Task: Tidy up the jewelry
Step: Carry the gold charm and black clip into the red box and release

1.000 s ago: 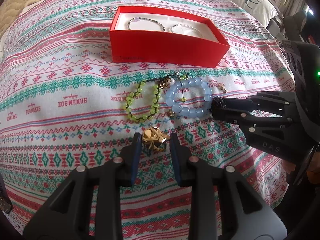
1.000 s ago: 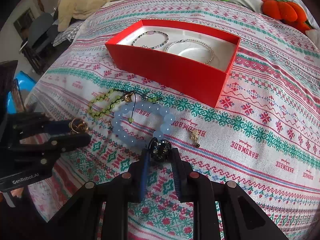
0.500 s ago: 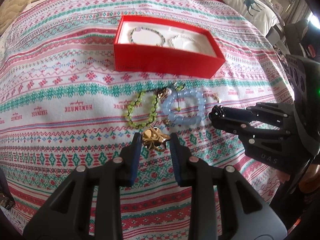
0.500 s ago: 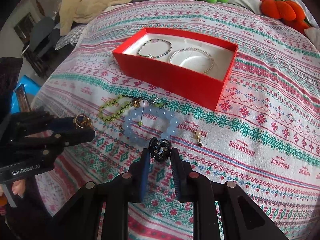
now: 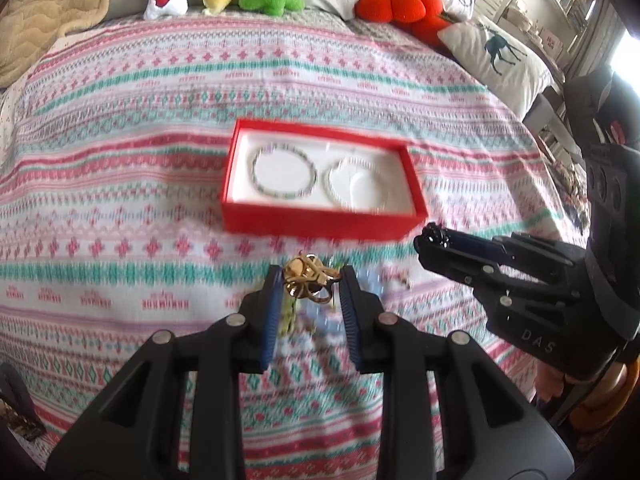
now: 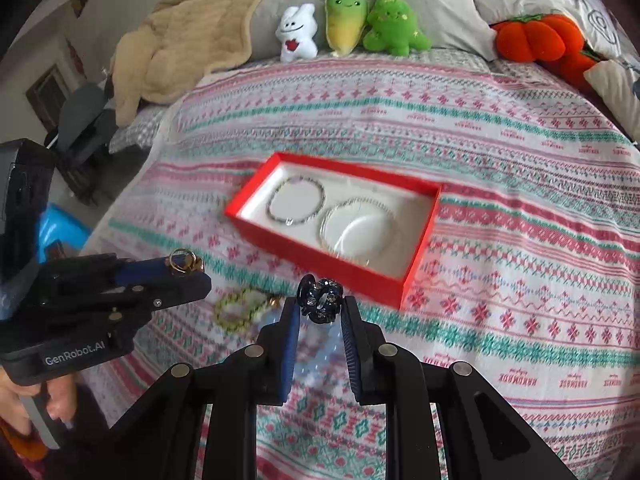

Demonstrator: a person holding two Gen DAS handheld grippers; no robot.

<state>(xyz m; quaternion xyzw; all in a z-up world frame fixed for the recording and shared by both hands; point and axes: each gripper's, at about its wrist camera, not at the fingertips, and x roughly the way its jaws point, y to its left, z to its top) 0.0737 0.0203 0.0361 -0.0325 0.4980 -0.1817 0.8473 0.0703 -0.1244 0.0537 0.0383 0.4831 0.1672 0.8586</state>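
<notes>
A gold ring cluster point(image 5: 307, 282) is pinched between the blue pads of my left gripper point(image 5: 308, 286), lifted off the bedspread. My right gripper point(image 6: 320, 306) is shut on a dark sparkly ring point(image 6: 321, 298), also raised. Each gripper shows in the other's view: the right gripper point(image 5: 434, 240) at the right, the left gripper point(image 6: 184, 266) at the left. Ahead lies the red box point(image 5: 320, 225) with a white lining, holding two thin bracelets point(image 5: 285, 176). A green bead bracelet point(image 6: 236, 310) lies on the cloth below; the pale blue bead bracelet point(image 6: 320, 354) is blurred behind my fingers.
The patterned bedspread point(image 5: 120, 200) covers the whole bed. Plush toys point(image 6: 348, 20), an orange pumpkin cushion point(image 6: 540, 40) and pillows line the far edge. A beige blanket point(image 6: 180, 40) lies at the far left. A person's hand point(image 6: 24, 404) grips the left handle.
Both grippers have risen from the bedspread with their rings still held. The bracelets on the cloth now sit lower, under the fingers, and the red box's inside shows more fully.
</notes>
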